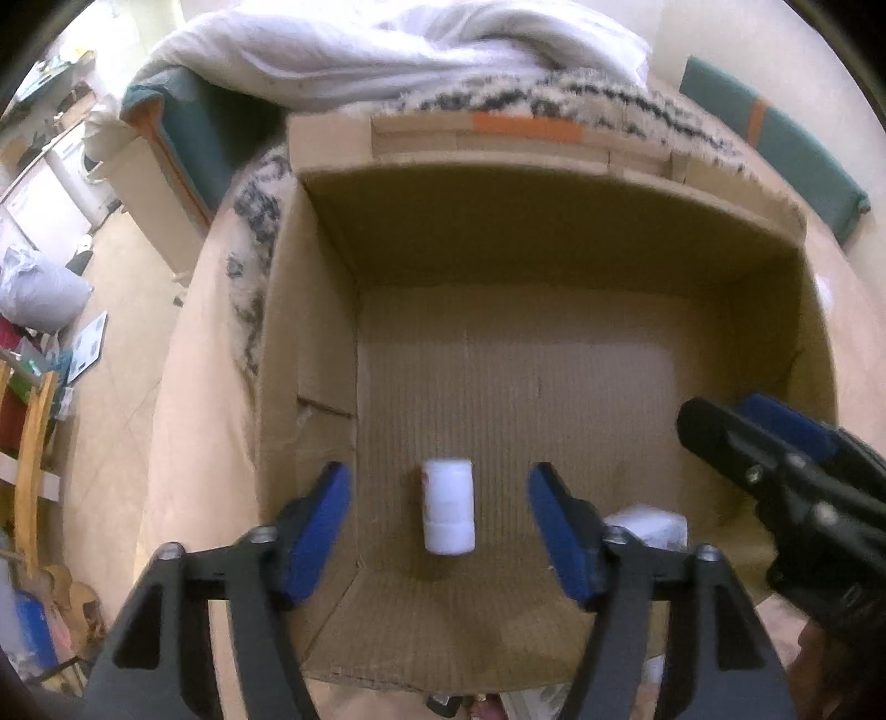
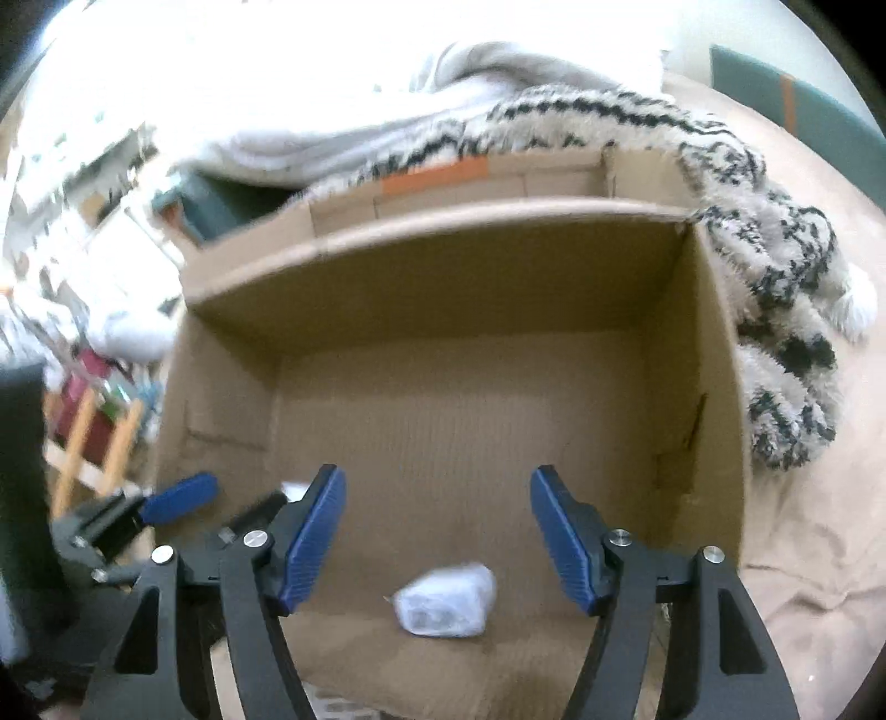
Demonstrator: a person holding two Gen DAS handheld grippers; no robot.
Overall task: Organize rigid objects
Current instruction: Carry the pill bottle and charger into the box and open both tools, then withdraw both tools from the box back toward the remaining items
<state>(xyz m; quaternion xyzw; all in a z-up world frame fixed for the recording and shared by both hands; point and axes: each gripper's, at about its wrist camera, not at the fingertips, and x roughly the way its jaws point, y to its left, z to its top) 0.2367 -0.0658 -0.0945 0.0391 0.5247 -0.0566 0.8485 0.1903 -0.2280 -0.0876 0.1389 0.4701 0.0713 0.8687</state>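
Note:
An open cardboard box [image 1: 310, 343] sits on a bed; it also fills the right wrist view [image 2: 692, 354]. A white cylindrical bottle [image 1: 447, 505] lies on the box floor near the front, below and between my left gripper's [image 1: 438, 487] open blue fingers, not touched. A white plastic-wrapped packet [image 2: 446, 601] lies on the box floor near the front, below my right gripper [image 2: 437, 493], which is open and empty. The packet shows partly in the left wrist view [image 1: 645, 523]. The right gripper [image 1: 775, 443] appears at the right of the left wrist view, above the box.
A black-and-white fuzzy blanket [image 2: 775, 310] and a white duvet [image 1: 387, 50] lie against the box's far and right sides. Beige bedsheet [image 2: 803, 526] surrounds the box. A wooden rack [image 1: 27, 471] and floor clutter are at left.

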